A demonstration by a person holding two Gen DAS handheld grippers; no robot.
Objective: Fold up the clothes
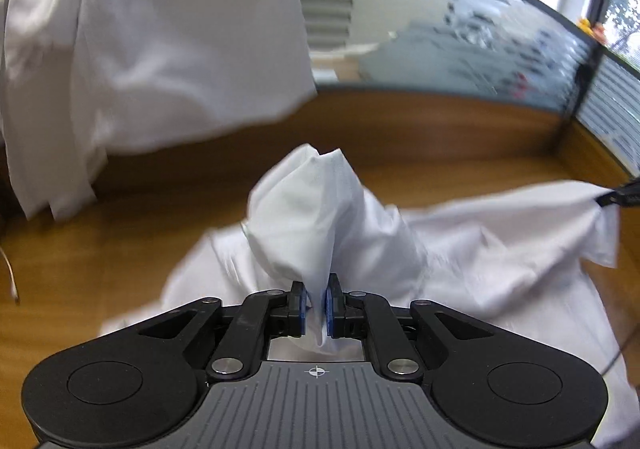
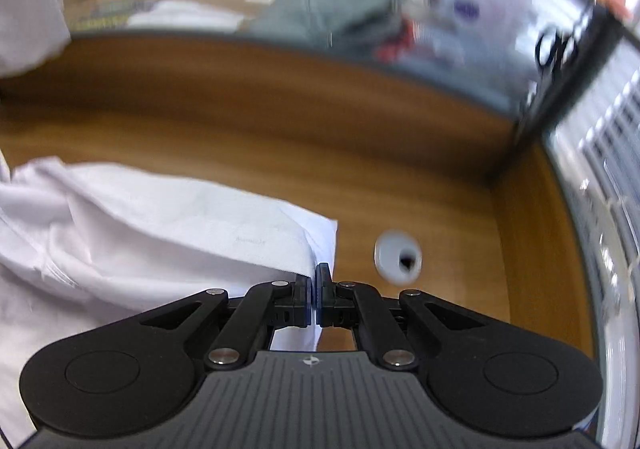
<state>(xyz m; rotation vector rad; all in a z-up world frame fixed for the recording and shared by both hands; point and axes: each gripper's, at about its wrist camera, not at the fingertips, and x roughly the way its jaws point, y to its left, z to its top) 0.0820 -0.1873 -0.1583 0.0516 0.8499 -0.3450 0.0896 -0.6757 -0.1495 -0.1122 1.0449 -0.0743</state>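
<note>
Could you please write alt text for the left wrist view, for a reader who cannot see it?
The left gripper is shut on a bunched peak of a white garment that spreads over a wooden table. At the right edge, the right gripper pinches another corner of it. More white cloth hangs at upper left.

Left gripper (image 1: 316, 299) pinches bunched white garment (image 1: 312, 217) over wooden table (image 1: 120, 241).

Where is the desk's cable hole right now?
In the right wrist view, the cable hole sits in the desk, just right of the shirt's corner.
</note>
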